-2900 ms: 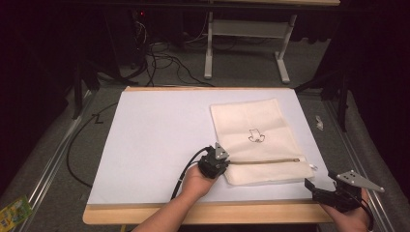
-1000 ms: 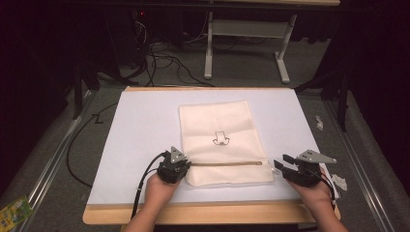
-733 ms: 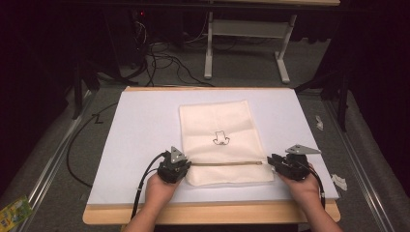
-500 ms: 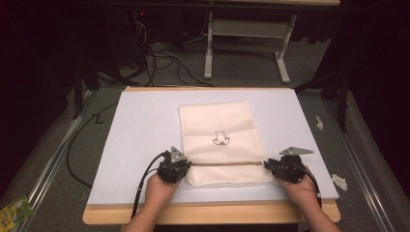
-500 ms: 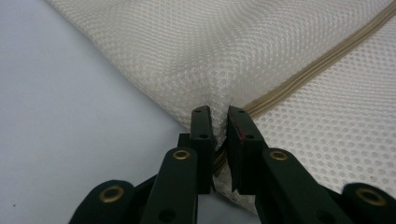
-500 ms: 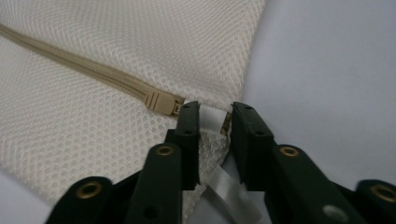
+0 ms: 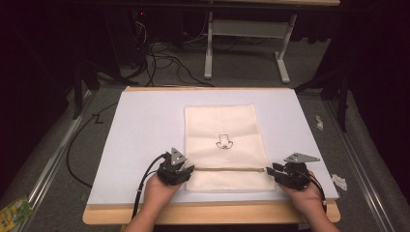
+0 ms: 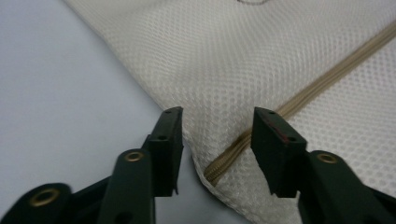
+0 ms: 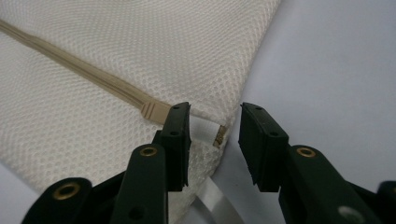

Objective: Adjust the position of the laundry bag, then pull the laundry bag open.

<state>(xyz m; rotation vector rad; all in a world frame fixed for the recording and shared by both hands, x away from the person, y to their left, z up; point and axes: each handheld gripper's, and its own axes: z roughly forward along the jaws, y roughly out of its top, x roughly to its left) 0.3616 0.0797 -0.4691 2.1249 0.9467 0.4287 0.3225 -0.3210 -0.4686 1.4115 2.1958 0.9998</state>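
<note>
Mesh pouch: cream mesh pouch [image 7: 224,145] lies flat on my bench's pale sheet [image 7: 145,125], a little toward 6 o'clock of the sheet's middle, with a tan zipper [image 7: 227,169] running 9 to 3 across its near part.
Left claw: my left claw [image 7: 186,170] sits at the pouch's 9 o'clock edge, jaws released and apart, straddling the zipper's end [image 8: 219,165] without clamping it.
Right claw: my right claw [image 7: 269,170] is at the 3 o'clock edge, jaws spread and unclenched, with the zipper's small white tab [image 9: 205,129] lying between them.
Print: small dark outline drawing [image 7: 223,141] sits mid-pouch, toward 12 o'clock from the zipper.
Floor: cables [image 7: 164,58] and a white frame [image 7: 246,34] lie beyond the bench at 12 o'clock.
</note>
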